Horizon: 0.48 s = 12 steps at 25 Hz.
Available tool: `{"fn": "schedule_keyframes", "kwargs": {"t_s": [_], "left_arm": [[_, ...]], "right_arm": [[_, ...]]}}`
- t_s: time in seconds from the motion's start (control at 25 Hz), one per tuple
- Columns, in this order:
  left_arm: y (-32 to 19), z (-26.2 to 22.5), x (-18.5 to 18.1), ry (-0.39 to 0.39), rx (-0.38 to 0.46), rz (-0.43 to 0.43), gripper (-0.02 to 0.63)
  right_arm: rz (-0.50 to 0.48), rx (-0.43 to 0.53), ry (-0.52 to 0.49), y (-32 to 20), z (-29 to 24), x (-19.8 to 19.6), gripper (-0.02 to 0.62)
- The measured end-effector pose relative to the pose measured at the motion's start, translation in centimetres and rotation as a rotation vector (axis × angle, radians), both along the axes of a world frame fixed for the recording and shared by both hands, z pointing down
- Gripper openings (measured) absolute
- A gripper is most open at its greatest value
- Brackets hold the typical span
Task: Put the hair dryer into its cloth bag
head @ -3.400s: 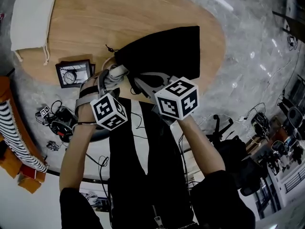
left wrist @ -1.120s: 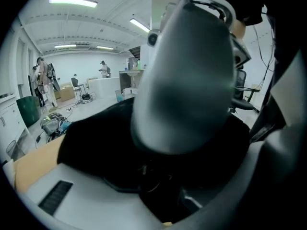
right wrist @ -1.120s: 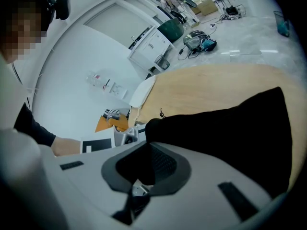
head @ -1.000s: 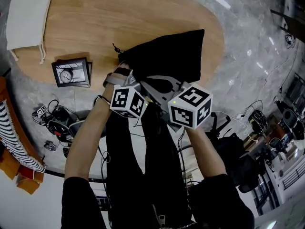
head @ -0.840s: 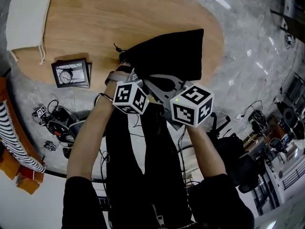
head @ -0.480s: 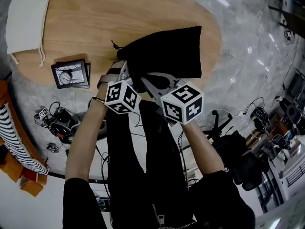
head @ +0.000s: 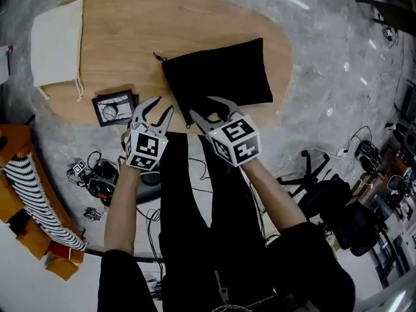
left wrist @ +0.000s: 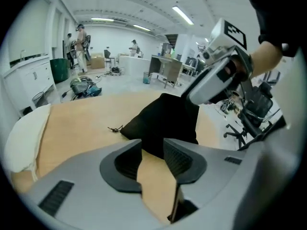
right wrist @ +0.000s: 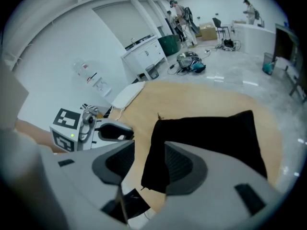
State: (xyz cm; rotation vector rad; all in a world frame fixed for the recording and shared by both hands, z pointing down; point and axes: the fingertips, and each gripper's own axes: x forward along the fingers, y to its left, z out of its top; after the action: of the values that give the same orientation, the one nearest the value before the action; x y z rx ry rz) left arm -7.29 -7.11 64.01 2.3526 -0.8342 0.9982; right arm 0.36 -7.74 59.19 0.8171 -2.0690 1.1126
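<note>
The black cloth bag (head: 221, 77) lies flat on the wooden table (head: 130, 31), with its drawstring end toward the left. No hair dryer shows anywhere; I cannot see inside the bag. My left gripper (head: 159, 110) hovers at the table's near edge, left of the bag and apart from it. Its jaws are closing with nothing between them (left wrist: 152, 159). My right gripper (head: 209, 109) sits just short of the bag's near corner (right wrist: 153, 176). Its jaws are opening, and the pads (right wrist: 177, 164) do not press on the cloth.
A white cloth bag (head: 57, 41) lies at the table's far left. A framed clock picture (head: 116, 108) stands near the front edge beside my left gripper. Below the table are cables and office chairs on the grey floor (head: 338, 77).
Both grippers have drawn back from the bag's mouth toward the near edge. The left one swung out to the left. The right jaws, shut before, now stand apart.
</note>
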Motion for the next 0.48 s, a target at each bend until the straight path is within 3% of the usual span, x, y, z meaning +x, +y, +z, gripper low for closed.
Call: {"fn": "schedule_keyframes", "kwargs": {"t_s": [0.12,0.16,0.24,0.28,0.48], "left_arm": [[0.9,-2.2,-1.9,-0.062,0.009,-0.095,0.046],[1.0,-3.0,-2.3,-0.08,0.013,-0.121,0.027],[0.8,-5.3,-2.3,-0.071,0.017,-0.166,0.015],[0.6,-6.7,-2.2,-0.053,0.022,-0.189,0.014],[0.8,-14.1,-2.2,-0.017,0.049,-0.289,0.014]], "right_arm": [[0.14,0.065,0.006,-0.5,-2.9,1.1,0.185],[0.187,0.084,-0.002,-0.6,-4.0,1.4,0.144],[0.254,0.126,-0.031,-0.9,-6.3,1.6,0.042],[0.282,0.141,-0.052,-1.0,-7.5,1.6,0.021],[0.318,0.226,-0.045,-1.2,-13.3,1.7,0.011]]}}
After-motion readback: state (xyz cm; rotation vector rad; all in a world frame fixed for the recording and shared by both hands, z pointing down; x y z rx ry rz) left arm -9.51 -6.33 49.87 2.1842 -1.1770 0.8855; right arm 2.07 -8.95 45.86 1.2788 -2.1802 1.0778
